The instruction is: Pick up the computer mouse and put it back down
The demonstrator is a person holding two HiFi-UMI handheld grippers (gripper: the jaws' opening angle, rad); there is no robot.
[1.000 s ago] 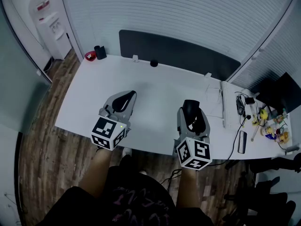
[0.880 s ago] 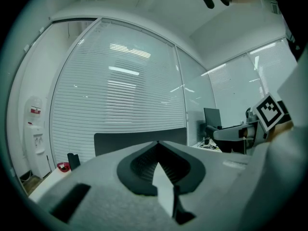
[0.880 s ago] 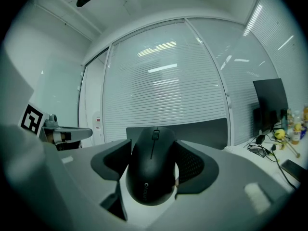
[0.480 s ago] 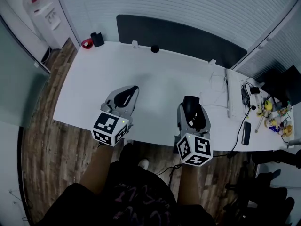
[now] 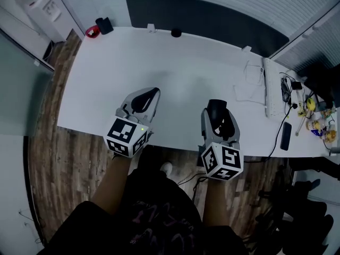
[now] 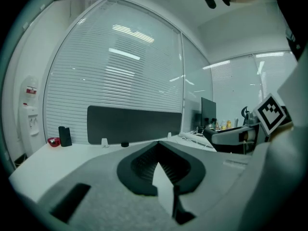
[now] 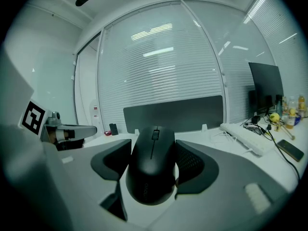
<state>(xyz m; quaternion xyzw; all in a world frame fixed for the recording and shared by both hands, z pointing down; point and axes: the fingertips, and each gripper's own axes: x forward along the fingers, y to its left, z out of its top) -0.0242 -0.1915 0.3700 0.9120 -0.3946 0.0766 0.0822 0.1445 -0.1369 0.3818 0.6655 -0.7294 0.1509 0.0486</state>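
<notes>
The black computer mouse (image 5: 215, 113) sits between the jaws of my right gripper (image 5: 217, 106), over the front part of the white desk (image 5: 175, 84). In the right gripper view the mouse (image 7: 151, 170) fills the gap, with both dark pads (image 7: 193, 163) pressed against its sides, and it hangs a little above the desk. My left gripper (image 5: 153, 93) hovers to the left of it near the desk's front edge. Its jaws meet at the tips with nothing between them, as the left gripper view (image 6: 159, 145) also shows.
A dark partition panel (image 5: 212, 20) runs along the desk's far edge, with a small black knob (image 5: 176, 33), a black box (image 5: 104, 25) and a red item (image 5: 91, 32) before it. A keyboard (image 5: 270, 89), cables, a phone (image 5: 286, 136) and small clutter (image 5: 316, 118) lie at right. A water dispenser (image 5: 37, 7) stands far left.
Both grippers have sunk lower toward the desk side by side. The right gripper has kept the mouse in its jaws, and the left has stayed shut and empty.
</notes>
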